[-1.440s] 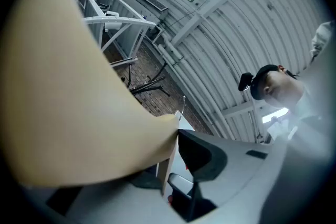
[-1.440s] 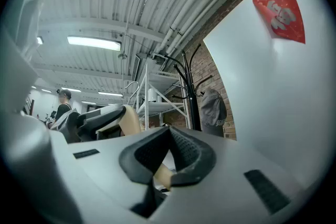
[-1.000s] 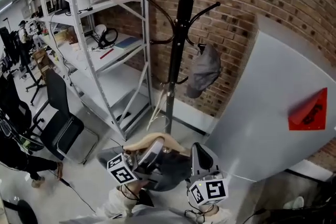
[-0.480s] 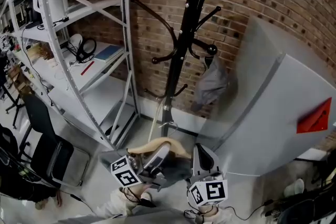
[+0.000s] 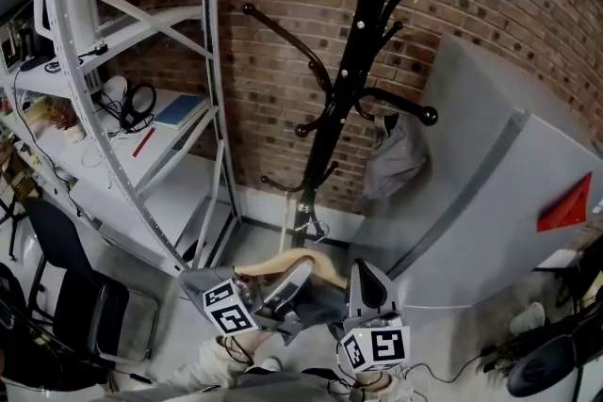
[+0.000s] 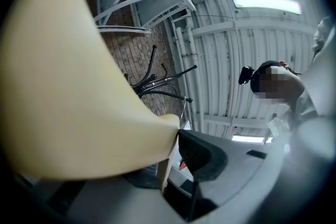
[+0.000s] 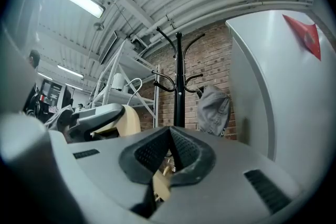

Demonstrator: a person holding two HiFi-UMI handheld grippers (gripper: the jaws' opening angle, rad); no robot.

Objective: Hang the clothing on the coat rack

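White shelving (image 5: 113, 160) stands at the left, against the brick wall (image 5: 283, 24). Low in the head view, the left gripper (image 5: 287, 276) points up towards the wall with the tan clothing (image 5: 278, 261) draped over it. In the left gripper view the tan clothing (image 6: 68, 86) covers one jaw completely and fills the gap across to the dark pad of the other jaw. The left gripper (image 6: 176, 131) is therefore clamped on it at a wide spread. The clothing is off the rack, held low in front of its base. The black coat rack (image 5: 344, 99) rises at centre, and the hooks nearest the clothing are bare. A grey cap (image 5: 396, 160) hangs from a hook on the rack's right side. The right gripper (image 5: 366, 273) sits just beside the left one, to its right. In the right gripper view, the pads of the right gripper (image 7: 170, 134) meet at the tips, with a tan strip pinched in the slit below them. The rack (image 7: 179, 86) and the cap (image 7: 212, 110) stand ahead of it. A grey panel (image 5: 490, 202) bearing a red triangle (image 5: 565, 207) occupies the right.
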